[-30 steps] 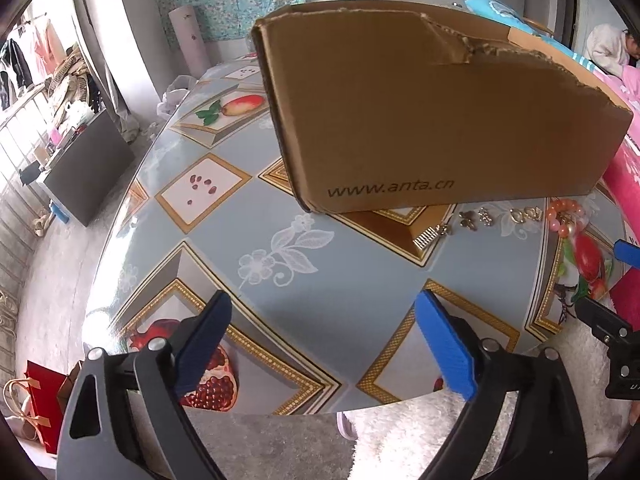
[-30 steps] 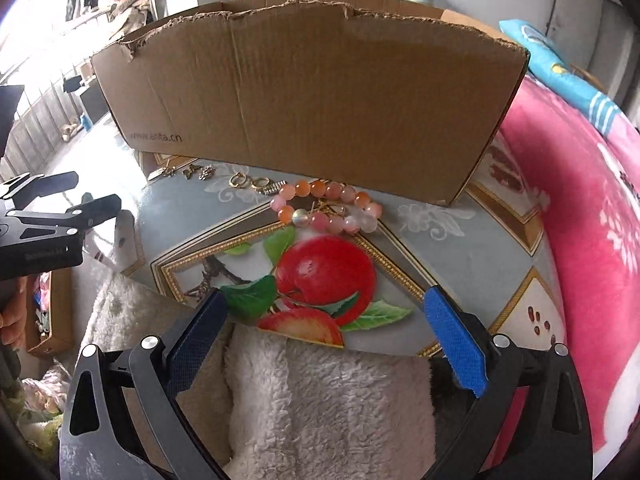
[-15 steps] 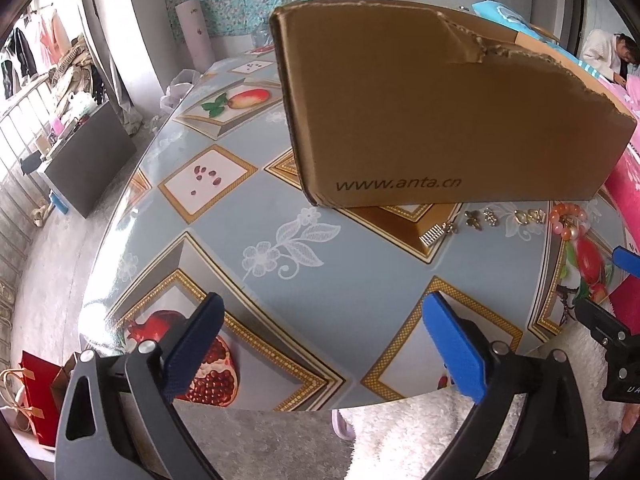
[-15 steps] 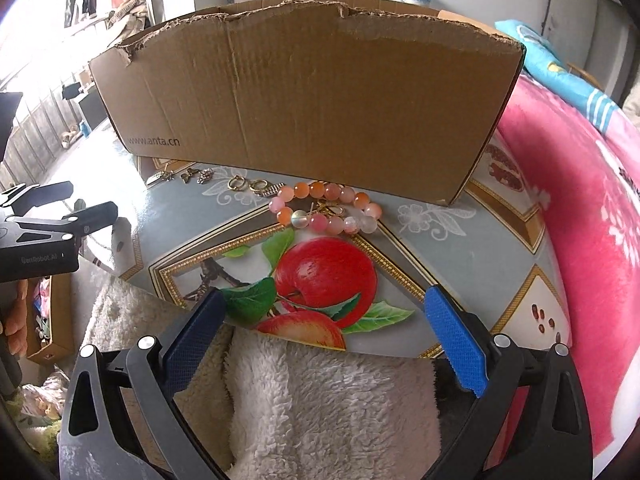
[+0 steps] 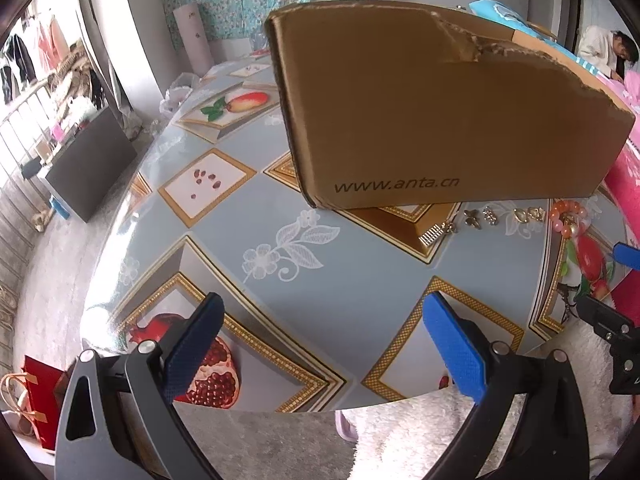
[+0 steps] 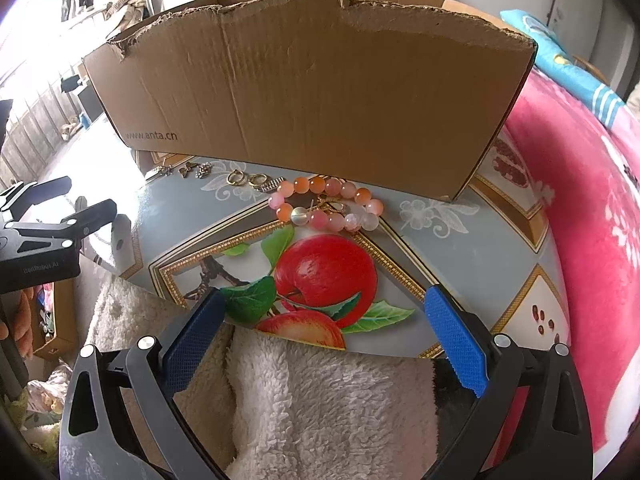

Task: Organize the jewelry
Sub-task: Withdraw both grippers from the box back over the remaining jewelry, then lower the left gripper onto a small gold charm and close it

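Observation:
A pink and orange bead bracelet (image 6: 326, 204) lies on the patterned table (image 6: 460, 248) just in front of a brown cardboard box (image 6: 312, 96). Left of it lie gold hoop earrings (image 6: 247, 179) and small gold charms (image 6: 192, 169). In the left wrist view the bracelet (image 5: 566, 216) and the small gold pieces (image 5: 488, 216) lie along the foot of the box (image 5: 420, 112). My right gripper (image 6: 322, 312) is open and empty near the table's front edge, short of the bracelet. My left gripper (image 5: 320, 314) is open and empty over the table, left of the jewelry.
A white fleecy cloth (image 6: 320, 400) hangs below the table's front edge. A pink blanket (image 6: 592, 240) lies to the right. The left gripper's black body (image 6: 40, 236) shows at the left of the right wrist view. A red bag (image 5: 36, 396) stands on the floor.
Both grippers have shifted slightly; the box and jewelry sit a little further right and lower in the left view. Both stay open. No jewelry has moved.

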Motion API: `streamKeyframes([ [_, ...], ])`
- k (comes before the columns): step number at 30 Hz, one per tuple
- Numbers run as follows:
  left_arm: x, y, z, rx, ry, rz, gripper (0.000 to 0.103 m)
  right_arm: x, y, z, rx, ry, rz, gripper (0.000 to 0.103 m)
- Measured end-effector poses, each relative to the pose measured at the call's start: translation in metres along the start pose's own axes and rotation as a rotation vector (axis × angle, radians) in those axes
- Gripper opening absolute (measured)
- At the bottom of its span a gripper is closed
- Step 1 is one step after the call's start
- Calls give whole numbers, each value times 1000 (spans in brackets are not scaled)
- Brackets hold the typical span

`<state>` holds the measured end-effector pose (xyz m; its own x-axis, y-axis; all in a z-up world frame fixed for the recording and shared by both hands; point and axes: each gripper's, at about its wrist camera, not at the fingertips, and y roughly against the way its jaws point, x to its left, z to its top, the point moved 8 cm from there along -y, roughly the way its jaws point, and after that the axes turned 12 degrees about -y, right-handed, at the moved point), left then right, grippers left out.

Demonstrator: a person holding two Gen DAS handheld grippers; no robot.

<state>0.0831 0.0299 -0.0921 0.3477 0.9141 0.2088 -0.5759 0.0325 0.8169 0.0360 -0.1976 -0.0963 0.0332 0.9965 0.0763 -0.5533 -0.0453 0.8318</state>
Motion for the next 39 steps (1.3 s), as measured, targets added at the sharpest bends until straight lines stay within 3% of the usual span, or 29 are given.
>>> streamKeyframes([
  [6,2,-4,1,27,21,-60,98,2,-3,0,5,5,-2,95],
  [15,4,-8,3,58,34,-77,99,3,-2,0,26,45,29,95],
  [19,6,-11,5,17,28,-74,99,2,6,4,43,46,93,95],
  [24,7,-10,7,-13,2,-72,99,-7,30,23,-36,-23,168,94],
  [28,3,7,14,-143,-48,-52,96,-1,44,32,-95,-33,235,81],
  [31,-3,17,21,-217,-74,-95,83,7,51,33,-114,-30,307,67],
  [33,-9,20,27,-247,-93,-151,68,13,51,30,-105,-14,349,60],
  [36,-20,15,33,-244,-146,-223,48,31,46,26,-78,22,379,57],
  [39,-29,4,38,-216,-208,-282,37,42,40,25,-54,33,402,56],
])
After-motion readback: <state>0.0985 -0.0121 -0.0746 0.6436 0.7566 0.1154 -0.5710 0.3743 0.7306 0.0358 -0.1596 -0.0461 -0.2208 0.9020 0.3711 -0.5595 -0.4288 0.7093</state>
